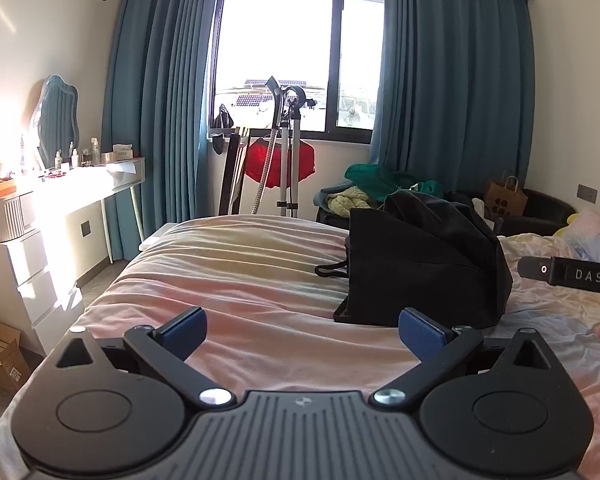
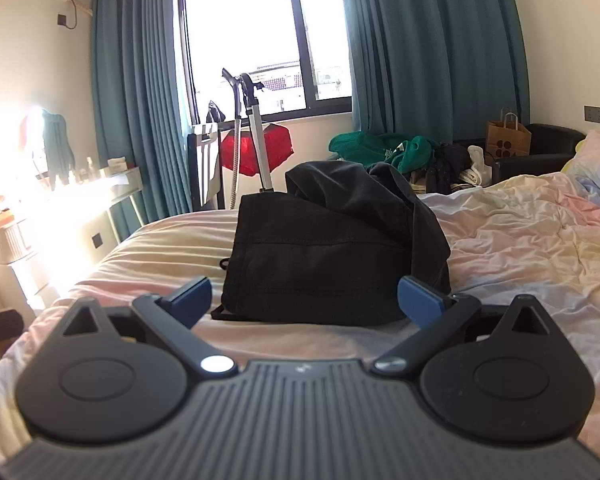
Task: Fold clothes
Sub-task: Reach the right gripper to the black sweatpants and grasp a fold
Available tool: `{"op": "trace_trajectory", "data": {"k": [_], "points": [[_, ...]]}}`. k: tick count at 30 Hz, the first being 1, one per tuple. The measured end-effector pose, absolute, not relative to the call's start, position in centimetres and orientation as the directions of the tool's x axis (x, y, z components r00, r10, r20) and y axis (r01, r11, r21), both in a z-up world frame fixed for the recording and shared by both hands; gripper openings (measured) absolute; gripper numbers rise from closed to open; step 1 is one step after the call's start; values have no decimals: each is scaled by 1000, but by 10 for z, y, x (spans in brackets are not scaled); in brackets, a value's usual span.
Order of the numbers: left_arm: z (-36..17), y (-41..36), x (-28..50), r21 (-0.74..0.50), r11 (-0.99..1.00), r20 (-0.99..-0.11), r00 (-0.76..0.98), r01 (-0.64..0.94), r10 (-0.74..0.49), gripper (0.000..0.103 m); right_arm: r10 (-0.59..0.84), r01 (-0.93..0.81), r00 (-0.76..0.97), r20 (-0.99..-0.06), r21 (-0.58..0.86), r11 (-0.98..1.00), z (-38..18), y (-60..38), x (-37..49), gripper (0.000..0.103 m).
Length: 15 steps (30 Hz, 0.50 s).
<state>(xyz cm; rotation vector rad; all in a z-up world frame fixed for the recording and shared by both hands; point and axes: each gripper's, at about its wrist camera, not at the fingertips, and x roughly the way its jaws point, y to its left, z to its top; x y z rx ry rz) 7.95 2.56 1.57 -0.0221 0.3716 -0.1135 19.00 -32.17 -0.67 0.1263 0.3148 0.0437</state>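
Observation:
A black garment lies heaped on the pastel bed sheet, right of centre in the left wrist view. In the right wrist view the same black garment fills the middle, just beyond the fingertips. My left gripper stands open over bare sheet, to the left of the garment, with nothing between its blue pads. My right gripper is open too, facing the garment's near edge, its blue pads apart and holding nothing. Part of the right gripper's body shows at the right edge of the left wrist view.
A garment steamer stand and a red item stand by the window at the bed's foot. Green clothes are piled on a dark chair with a paper bag. A white dressing table lines the left wall.

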Motion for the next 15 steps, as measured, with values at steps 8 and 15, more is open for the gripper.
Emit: {"op": "trace_trajectory", "data": {"k": [8, 15], "points": [[-53, 59, 133, -74, 995, -419, 904, 59, -85, 103, 15, -14, 957, -288, 6, 1000, 5, -323, 373, 98], [-102, 67, 179, -79, 996, -441, 894, 53, -82, 102, -39, 2, 929, -368, -99, 995, -13, -320, 515, 85]]}}
